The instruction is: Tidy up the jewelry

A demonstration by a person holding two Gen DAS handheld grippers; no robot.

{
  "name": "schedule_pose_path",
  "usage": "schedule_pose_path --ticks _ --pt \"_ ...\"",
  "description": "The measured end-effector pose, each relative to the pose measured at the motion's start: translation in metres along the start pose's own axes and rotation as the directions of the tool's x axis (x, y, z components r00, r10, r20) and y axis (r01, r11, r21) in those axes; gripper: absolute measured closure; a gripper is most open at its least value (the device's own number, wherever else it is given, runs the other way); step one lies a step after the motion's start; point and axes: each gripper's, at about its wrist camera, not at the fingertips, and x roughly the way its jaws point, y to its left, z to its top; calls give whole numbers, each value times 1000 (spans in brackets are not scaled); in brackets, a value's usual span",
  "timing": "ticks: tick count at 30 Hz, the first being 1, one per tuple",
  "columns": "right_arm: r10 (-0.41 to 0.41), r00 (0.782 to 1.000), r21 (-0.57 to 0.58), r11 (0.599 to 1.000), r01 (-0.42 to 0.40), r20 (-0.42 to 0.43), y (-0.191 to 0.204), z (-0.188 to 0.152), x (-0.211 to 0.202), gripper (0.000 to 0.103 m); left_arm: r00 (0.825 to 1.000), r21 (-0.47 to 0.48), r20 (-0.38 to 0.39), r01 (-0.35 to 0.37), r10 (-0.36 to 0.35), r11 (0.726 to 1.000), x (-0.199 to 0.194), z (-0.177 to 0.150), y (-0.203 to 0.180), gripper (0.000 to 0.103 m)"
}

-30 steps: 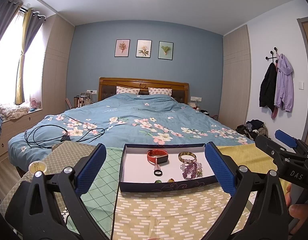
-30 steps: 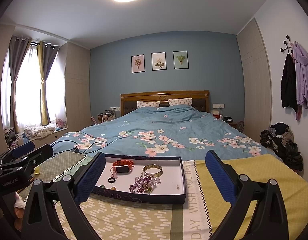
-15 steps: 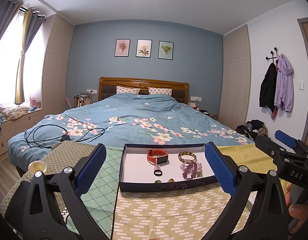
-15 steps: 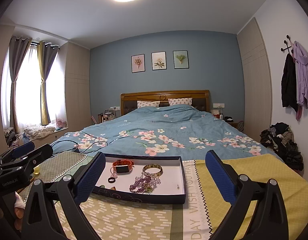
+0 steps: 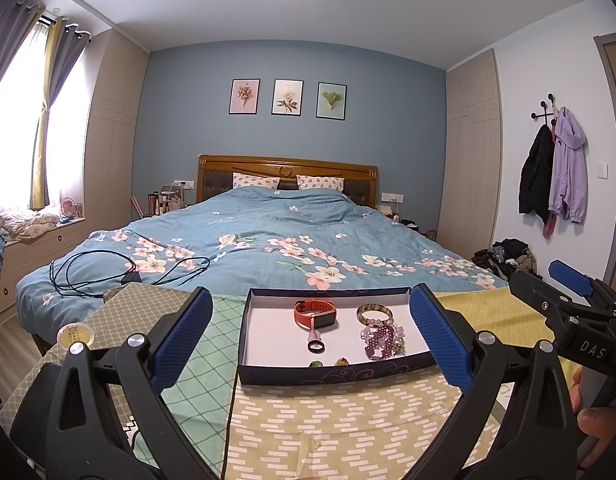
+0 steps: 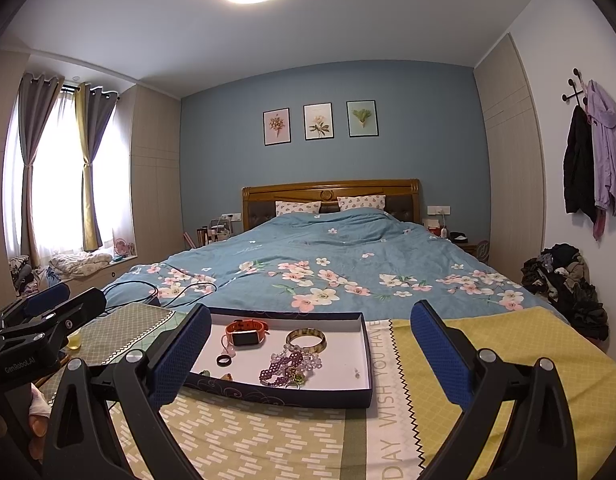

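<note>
A dark blue tray (image 5: pixel 332 374) (image 6: pixel 364 360) with a white floor sits on a patterned cloth at the bed's foot. In it lie an orange watch (image 5: pixel 314 312) (image 6: pixel 247 331), a brown bangle (image 5: pixel 374 312) (image 6: pixel 305 337), purple bead bracelets (image 5: pixel 380 338) (image 6: pixel 287 364), a black ring (image 5: pixel 315 346) (image 6: pixel 223 360) and small stones (image 5: pixel 328 362). My left gripper (image 5: pixel 310 340) is open and empty, its fingers astride the tray. My right gripper (image 6: pixel 310 356) is open and empty, just short of the tray.
A small round jar (image 5: pixel 75 336) stands on the cloth at the left. Black cables (image 5: pixel 107 272) lie on the blue floral quilt (image 5: pixel 267 248). A clothes pile (image 6: pixel 564 288) sits on the floor at the right. The yellow cloth (image 6: pixel 508 352) spreads right of the tray.
</note>
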Motion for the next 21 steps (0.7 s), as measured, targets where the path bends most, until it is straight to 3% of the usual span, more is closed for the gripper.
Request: schedule_pose_path --ticks 21 --pt "3 1000 3 1000 -3 -7 -2 -1 2 6 1000 0 -1 -3 3 1000 2 -1 -1 6"
